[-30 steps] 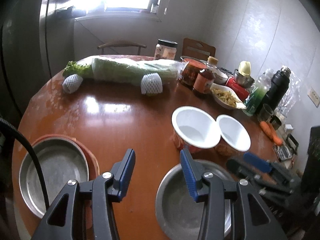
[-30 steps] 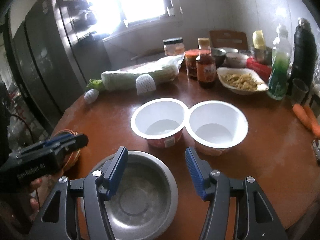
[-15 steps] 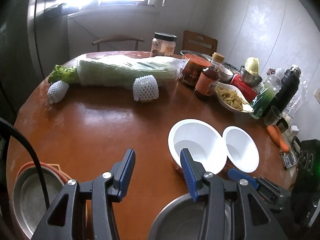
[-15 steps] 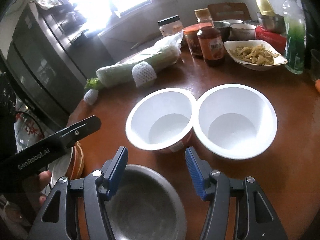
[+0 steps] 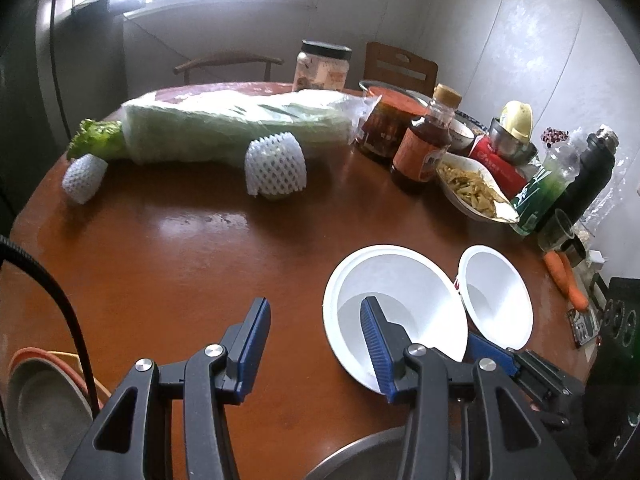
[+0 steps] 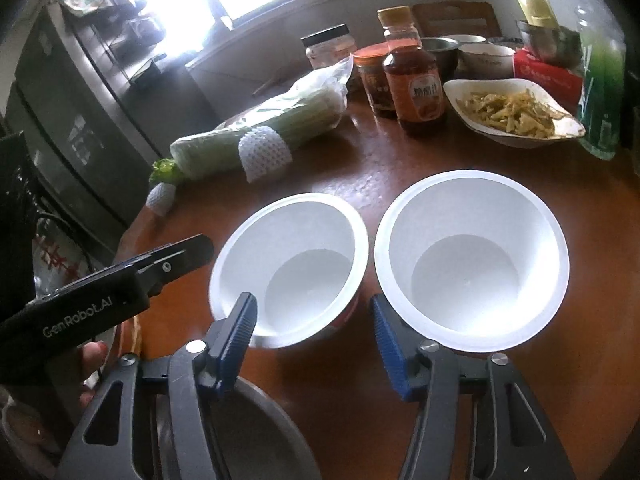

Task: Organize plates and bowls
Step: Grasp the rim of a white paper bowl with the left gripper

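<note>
Two white bowls sit side by side, rims nearly touching, toward the near right edge of the round brown counter (image 5: 168,264). The left bowl (image 6: 288,268) has a red printed wall low down; the right bowl (image 6: 472,256) shows only its plain white inside. Both are upright and hold nothing.

The right tongs (image 6: 314,322) hover low over the near edge, spread wide and gripping nothing, their left finger in front of the left bowl's rim and their right finger in the gap between the two bowls. The left tongs (image 5: 316,338) are also spread and hold nothing, pointing across the counter with their right finger overlapping the left bowl.

A steel bowl (image 6: 248,432) at the near edge lies mostly hidden under the right tongs. At the near left edge a steel plate (image 5: 44,412) rests on something orange and is cut off by the frame.

A wrapped cabbage (image 5: 232,128) lies across the far side.
</note>
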The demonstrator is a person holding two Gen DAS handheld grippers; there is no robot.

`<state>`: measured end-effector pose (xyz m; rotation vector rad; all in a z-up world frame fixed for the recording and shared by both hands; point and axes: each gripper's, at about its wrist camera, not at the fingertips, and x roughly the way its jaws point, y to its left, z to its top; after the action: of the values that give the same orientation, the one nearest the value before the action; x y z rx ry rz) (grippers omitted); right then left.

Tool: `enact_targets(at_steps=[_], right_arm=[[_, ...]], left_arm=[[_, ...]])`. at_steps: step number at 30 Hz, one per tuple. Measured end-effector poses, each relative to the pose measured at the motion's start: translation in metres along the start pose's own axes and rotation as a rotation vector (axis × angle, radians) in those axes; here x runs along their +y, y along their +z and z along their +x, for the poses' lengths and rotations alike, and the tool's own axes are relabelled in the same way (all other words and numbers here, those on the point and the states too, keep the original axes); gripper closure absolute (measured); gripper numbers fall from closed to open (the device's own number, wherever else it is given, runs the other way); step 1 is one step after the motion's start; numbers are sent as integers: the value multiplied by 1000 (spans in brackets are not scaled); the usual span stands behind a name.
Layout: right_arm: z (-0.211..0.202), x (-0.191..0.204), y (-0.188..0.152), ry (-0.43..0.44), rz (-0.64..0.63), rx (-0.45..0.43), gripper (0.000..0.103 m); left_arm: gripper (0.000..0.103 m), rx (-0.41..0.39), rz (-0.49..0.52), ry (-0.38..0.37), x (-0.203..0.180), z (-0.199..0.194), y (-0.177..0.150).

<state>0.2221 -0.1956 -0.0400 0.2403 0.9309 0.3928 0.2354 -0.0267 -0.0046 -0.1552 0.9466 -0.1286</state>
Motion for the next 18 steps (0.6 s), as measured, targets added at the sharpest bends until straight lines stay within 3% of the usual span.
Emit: enact_targets(at_steps=[6,15,18], right_arm=[[12,0,3,-35,-61,12,59],[20,3,6,-63,-105,21,62],[22,6,5,-61,-118,27,65]], left_arm=[[56,32,-2,-5,-3,18,1],[57,99,-51,-76,4,38,-1],[67,118,-47,-106,2,42,-3]])
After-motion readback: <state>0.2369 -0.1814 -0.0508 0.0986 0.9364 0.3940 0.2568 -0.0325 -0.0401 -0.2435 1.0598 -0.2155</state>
